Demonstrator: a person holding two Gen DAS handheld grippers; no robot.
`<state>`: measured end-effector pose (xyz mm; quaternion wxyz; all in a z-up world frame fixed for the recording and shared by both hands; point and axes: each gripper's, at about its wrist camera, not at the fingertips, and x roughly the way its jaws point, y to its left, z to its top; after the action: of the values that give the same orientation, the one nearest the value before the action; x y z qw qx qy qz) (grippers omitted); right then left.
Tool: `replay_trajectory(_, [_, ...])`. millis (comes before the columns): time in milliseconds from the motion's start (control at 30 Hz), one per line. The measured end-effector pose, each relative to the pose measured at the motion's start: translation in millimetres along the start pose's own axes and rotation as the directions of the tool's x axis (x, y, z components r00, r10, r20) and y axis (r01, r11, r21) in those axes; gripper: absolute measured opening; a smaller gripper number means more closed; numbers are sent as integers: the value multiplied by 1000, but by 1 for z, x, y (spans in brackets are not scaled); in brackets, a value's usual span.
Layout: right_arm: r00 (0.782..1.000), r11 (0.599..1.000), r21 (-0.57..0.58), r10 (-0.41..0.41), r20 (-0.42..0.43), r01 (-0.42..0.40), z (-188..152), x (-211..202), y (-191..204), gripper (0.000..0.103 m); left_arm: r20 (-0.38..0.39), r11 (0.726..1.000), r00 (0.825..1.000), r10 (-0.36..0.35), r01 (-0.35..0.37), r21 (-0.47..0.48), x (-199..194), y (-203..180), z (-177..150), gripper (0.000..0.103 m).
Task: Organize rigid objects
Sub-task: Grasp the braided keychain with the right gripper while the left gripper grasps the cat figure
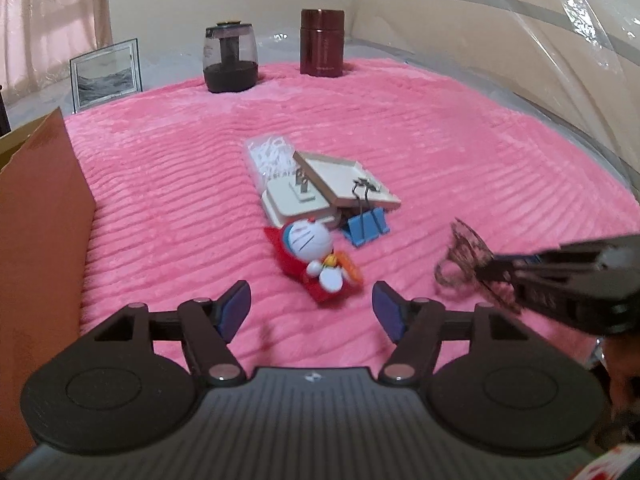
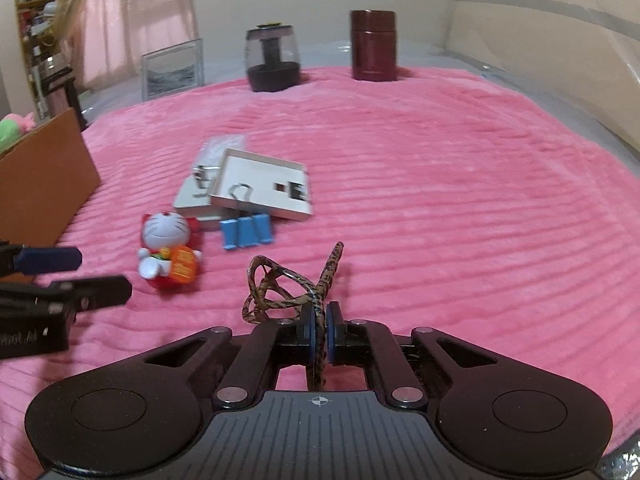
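Two jars, one figurine, one binder clip.

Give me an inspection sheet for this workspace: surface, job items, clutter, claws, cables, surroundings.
Surface: pink ribbed plush blanket, covering the work area.
Job items: white-and-red cat figurine lying on its back; blue binder clip beside the open shallow white box; leopard-print wire hair clip held off the blanket.
Clutter: clear bag of white bits behind the box.
Claws: left claw open, empty, near the figurine; right claw shut on the hair clip.
Cables: nothing seen.
Surroundings: brown cardboard box at left; dark glass jar, maroon cylindrical flask, framed picture at the far edge.
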<state>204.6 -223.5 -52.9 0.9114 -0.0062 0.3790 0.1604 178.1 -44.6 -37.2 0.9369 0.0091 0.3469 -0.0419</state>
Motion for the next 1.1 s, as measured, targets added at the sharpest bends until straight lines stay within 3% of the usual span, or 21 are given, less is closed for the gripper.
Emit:
replay_trajectory(300, [1000, 1000, 16, -11, -3, 11, -6, 1, -10, 1, 15, 997, 998, 69, -68, -38, 43, -1, 5, 67])
replay_trajectory(500, [1000, 1000, 22, -11, -10, 11, -8, 5, -12, 1, 14, 995, 999, 47, -45, -84, 59, 4, 9, 65])
replay_trajectory(633, [1000, 1000, 23, -10, -10, 10, -8, 6, -11, 1, 6, 993, 999, 36, -35, -112, 67, 7, 10, 59])
replay_trajectory(733, [1000, 1000, 24, -9, -7, 10, -7, 5, -11, 1, 19, 993, 999, 28, -25, -114, 61, 8, 11, 44])
replay_trajectory(833, [1000, 1000, 29, -4, -5, 4, -8, 2, -9, 1, 15, 992, 1000, -5, 7, -127, 50, 10, 9, 40])
replay_trajectory(1100, [1000, 999, 39, 23, 9, -24, -16, -17, 2, 1, 37, 994, 998, -53, 57, -98, 1, 13, -9, 40])
